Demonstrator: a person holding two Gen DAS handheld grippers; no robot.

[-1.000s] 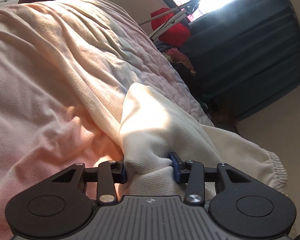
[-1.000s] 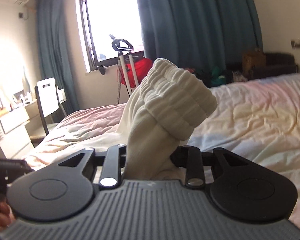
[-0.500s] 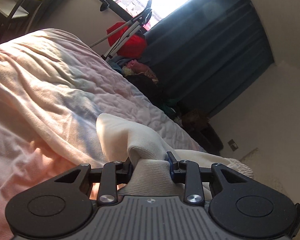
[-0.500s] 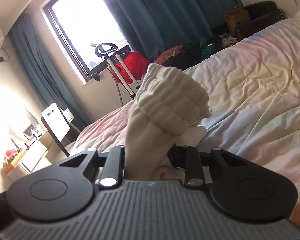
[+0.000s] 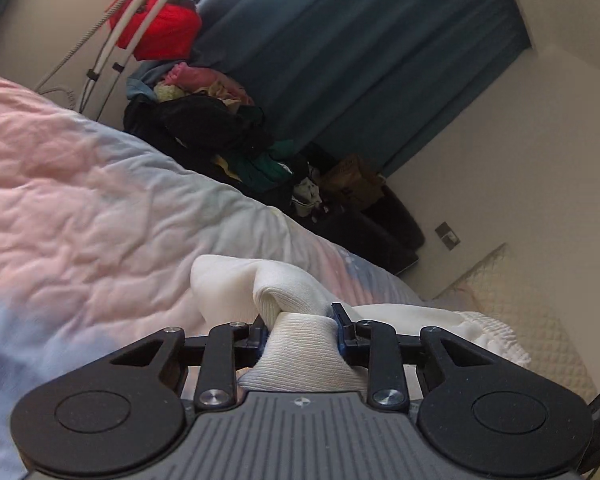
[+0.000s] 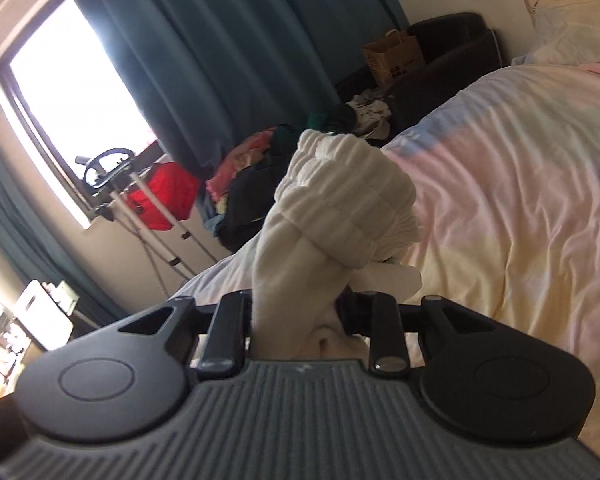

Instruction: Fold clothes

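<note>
Bed (image 5: 80, 184) across the lower part of both views, covered in a rumpled pink and pale blue quilt (image 6: 520, 200). Teal curtain (image 5: 360, 60) behind it, with a bright window (image 6: 72, 92) to one side in the right wrist view. Dark heap of clothes (image 5: 204, 120) on the floor between bed and curtain, a red bag (image 5: 164, 32) on a white-legged stand beside it, a brown paper bag (image 6: 394, 60) further along near a black seat. Cream garment (image 5: 300, 292), ribbed and thick, held up over the quilt by 2 tools. Left tool (image 5: 302, 330) clamped on a ribbed fold of the garment, blue-tipped fingers (image 5: 342, 316) pressed into the cloth from each side, more of the cloth with a gathered elastic edge trailing off to the right over the bed. Right tool (image 6: 296, 312) closed on another bunch of the same garment (image 6: 340, 200), a ribbed cuff rising upright above the jaws in a thick roll. Small wall plate (image 5: 447, 235) low on the white wall, past the bed's far corner.
</note>
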